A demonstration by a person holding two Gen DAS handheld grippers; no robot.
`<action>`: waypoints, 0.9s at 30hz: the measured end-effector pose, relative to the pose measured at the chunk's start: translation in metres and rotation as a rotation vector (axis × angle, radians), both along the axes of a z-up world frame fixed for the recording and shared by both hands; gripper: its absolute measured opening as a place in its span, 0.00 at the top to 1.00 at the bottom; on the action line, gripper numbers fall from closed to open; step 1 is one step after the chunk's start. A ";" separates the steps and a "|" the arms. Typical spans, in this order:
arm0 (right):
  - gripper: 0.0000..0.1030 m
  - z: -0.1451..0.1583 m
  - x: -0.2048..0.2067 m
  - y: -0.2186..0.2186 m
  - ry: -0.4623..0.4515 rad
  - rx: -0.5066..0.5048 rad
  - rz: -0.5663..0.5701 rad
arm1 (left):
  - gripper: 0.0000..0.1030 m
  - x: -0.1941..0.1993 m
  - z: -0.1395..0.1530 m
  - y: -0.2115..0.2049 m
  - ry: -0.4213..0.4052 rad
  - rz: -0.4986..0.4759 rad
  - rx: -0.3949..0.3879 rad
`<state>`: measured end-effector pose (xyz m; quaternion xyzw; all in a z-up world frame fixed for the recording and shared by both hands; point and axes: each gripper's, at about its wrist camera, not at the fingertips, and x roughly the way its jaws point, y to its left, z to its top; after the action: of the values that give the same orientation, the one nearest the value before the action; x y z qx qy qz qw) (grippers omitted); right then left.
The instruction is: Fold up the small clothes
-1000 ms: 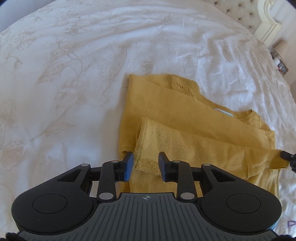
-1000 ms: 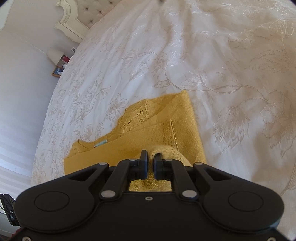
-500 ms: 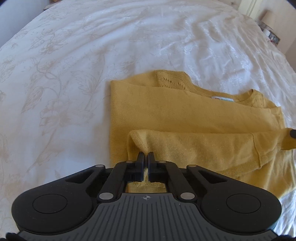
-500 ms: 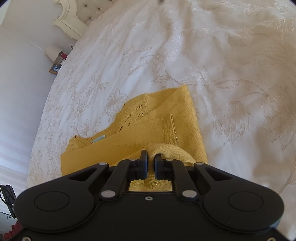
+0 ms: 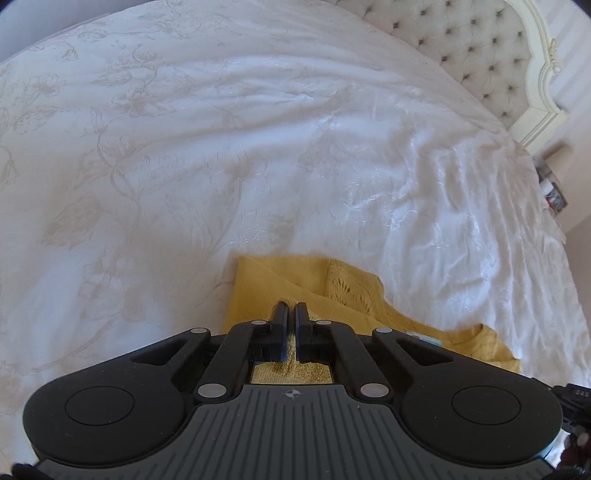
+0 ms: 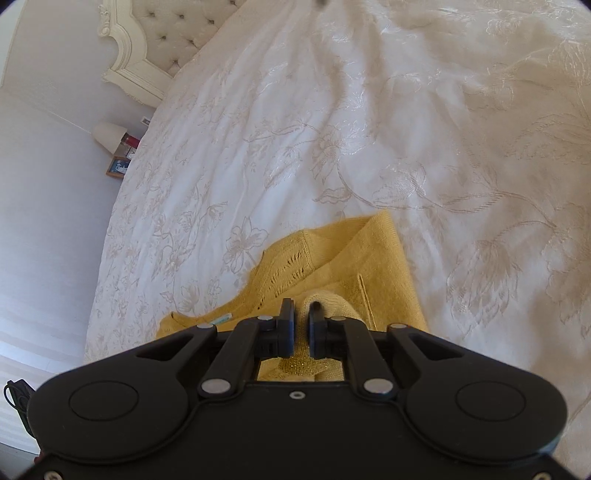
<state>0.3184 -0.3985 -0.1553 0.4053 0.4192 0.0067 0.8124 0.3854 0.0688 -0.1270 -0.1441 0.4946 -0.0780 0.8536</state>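
A small mustard-yellow knit cardigan (image 5: 295, 280) lies partly folded on the white bed; it also shows in the right wrist view (image 6: 373, 266), with a lacy knit panel (image 6: 291, 266) and a neck label (image 6: 223, 318). My left gripper (image 5: 290, 314) is shut on a fold of the yellow knit, which is pinched between its jaws. My right gripper (image 6: 302, 314) is shut on a bunched hump of the same cardigan. Most of the garment is hidden under both gripper bodies.
The white floral bedspread (image 5: 184, 166) spreads out on all sides. A tufted headboard (image 5: 491, 51) is at the far right in the left view and upper left in the right view (image 6: 170, 29). A bedside lamp (image 6: 109, 134) and small items stand beside the bed.
My left gripper closed on the cardigan's edge and then carried it forward over the garment. My right gripper stayed shut on its fold and moved forward too.
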 end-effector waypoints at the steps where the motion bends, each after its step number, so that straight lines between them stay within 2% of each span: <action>1: 0.84 -0.006 0.007 -0.001 0.018 -0.005 -0.001 | 0.96 0.003 -0.003 -0.002 0.006 0.002 0.016; 4: 0.81 -0.015 0.016 -0.001 0.056 -0.027 -0.016 | 0.95 0.006 -0.008 -0.004 0.003 0.011 0.058; 7: 0.79 -0.019 0.015 0.000 0.071 -0.040 -0.018 | 0.94 0.006 -0.013 0.002 0.012 0.025 0.042; 8: 0.74 -0.019 0.013 0.000 0.067 -0.044 -0.019 | 0.94 0.006 -0.013 0.004 0.011 0.032 0.043; 10: 0.44 -0.017 0.007 -0.001 0.053 -0.049 -0.039 | 0.94 0.004 -0.012 0.010 0.003 0.045 0.040; 12: 0.36 -0.012 -0.001 -0.003 0.023 -0.056 -0.065 | 0.89 0.002 -0.008 0.014 -0.008 0.055 0.043; 15: 0.36 0.001 -0.010 -0.005 0.005 -0.141 -0.081 | 0.85 -0.002 0.000 0.015 -0.038 0.053 0.094; 16: 0.36 0.006 -0.012 -0.003 -0.002 -0.189 -0.058 | 0.78 -0.005 0.004 0.013 -0.053 0.040 0.118; 18: 0.36 0.017 -0.015 0.006 -0.022 -0.272 0.016 | 0.77 -0.014 0.010 0.006 -0.079 0.002 0.150; 20: 0.41 0.024 -0.019 0.021 -0.043 -0.323 0.100 | 0.76 -0.028 0.009 -0.006 -0.083 -0.053 0.163; 25: 0.50 0.018 -0.023 0.069 -0.043 -0.397 0.290 | 0.75 -0.068 -0.013 -0.046 -0.045 -0.206 0.182; 27: 0.50 0.011 -0.023 0.083 -0.032 -0.410 0.332 | 0.75 -0.077 -0.025 -0.061 -0.013 -0.261 0.176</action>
<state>0.2958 -0.3155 -0.1446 0.1578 0.4597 0.0612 0.8718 0.3082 0.0080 -0.1520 -0.0028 0.5084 -0.1455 0.8487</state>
